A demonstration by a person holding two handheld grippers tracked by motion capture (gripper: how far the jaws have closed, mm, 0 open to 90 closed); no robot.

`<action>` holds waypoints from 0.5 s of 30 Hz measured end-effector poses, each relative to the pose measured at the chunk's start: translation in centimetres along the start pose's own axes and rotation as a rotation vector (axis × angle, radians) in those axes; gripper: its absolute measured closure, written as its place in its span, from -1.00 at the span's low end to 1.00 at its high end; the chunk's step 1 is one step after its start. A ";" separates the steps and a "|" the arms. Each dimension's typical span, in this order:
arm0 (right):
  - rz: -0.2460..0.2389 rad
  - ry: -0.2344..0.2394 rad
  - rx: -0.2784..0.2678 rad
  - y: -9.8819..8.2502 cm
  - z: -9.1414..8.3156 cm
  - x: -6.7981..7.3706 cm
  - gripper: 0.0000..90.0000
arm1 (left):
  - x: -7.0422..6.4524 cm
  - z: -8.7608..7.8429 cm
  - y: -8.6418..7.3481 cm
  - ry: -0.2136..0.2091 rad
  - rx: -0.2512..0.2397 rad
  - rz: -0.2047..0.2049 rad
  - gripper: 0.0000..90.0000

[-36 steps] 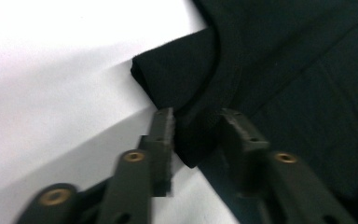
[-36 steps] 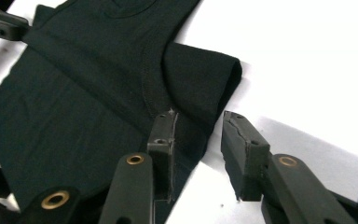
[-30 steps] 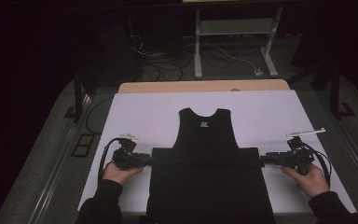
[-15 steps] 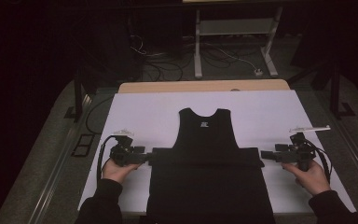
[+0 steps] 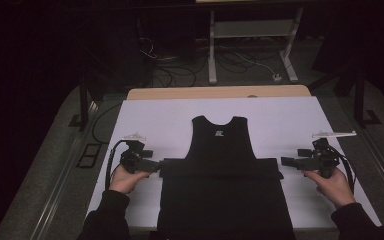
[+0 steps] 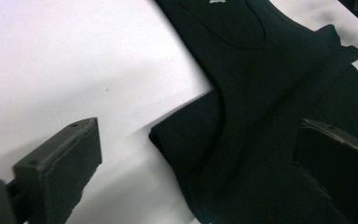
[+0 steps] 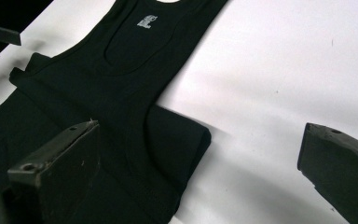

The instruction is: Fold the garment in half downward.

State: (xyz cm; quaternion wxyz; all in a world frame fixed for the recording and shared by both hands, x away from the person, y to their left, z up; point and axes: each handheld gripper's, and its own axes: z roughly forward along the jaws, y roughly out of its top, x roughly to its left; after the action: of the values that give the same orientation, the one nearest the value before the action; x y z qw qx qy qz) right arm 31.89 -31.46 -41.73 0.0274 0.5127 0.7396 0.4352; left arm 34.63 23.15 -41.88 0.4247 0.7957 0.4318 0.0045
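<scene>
High view: both tools, left (image 5: pixel 156 165) and right (image 5: pixel 286 161), just released, flank the black vest (image 5: pixel 222 150), its hem cut off.

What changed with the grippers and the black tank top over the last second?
Both grippers let go: the left gripper and right gripper have just opened their jaws off the folded band's ends, the right drawing back clear of the cloth. The black tank top stayed flat on the white sheet, fold in place.

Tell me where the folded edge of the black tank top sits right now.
In the high view the tank top lies centred on the white sheet, its folded edge running across between the left tongs and the right tongs.
</scene>
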 end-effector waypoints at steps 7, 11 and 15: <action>-0.038 0.014 0.004 0.9 0.1 0.1 -1.00 | -0.1 -0.1 1.0 0.008 -0.004 0.019 -1.00; -0.040 0.025 0.007 1.6 0.1 0.0 -1.00 | -0.1 -0.3 1.4 0.013 -0.009 0.028 -1.00; -0.049 0.020 0.011 2.3 0.1 -0.1 -1.00 | 0.0 -0.3 1.6 0.019 -0.005 0.029 -1.00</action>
State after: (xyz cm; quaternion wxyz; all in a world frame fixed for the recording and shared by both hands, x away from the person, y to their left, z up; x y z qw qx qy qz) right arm 33.67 -31.23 -40.32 0.0278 0.4902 0.7546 0.4354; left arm 35.65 22.94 -40.61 0.4225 0.8008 0.4241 0.0191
